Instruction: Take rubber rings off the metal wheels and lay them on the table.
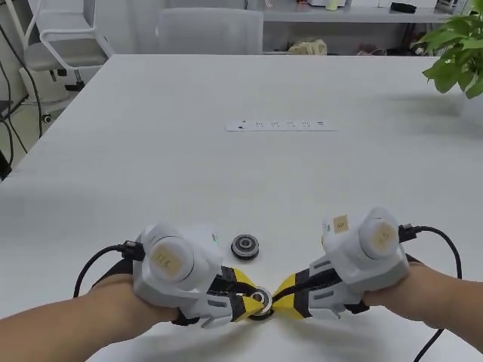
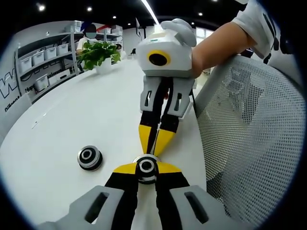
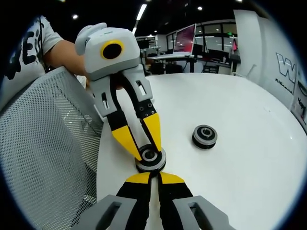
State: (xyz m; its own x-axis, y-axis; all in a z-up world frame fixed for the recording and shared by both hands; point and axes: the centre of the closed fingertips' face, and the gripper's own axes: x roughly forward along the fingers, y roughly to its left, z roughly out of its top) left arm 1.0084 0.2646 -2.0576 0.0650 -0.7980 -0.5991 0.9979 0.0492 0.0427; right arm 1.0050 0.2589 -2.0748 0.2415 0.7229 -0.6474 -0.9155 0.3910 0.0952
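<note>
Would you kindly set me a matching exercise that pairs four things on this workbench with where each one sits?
Things:
1. held wheel
2. loose wheel
3. power strip
4. potted plant

Places:
A. middle of the table, farther off
B. between the tips of the left hand-held gripper and the right hand-held gripper
C. far right edge of the head view
D. flat on the table, just beyond the two grippers

Pairs: 1-B, 2-D, 3-A, 4-C.

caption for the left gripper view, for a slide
left gripper and right gripper meet on one wheel; a second wheel lies on the white table
</note>
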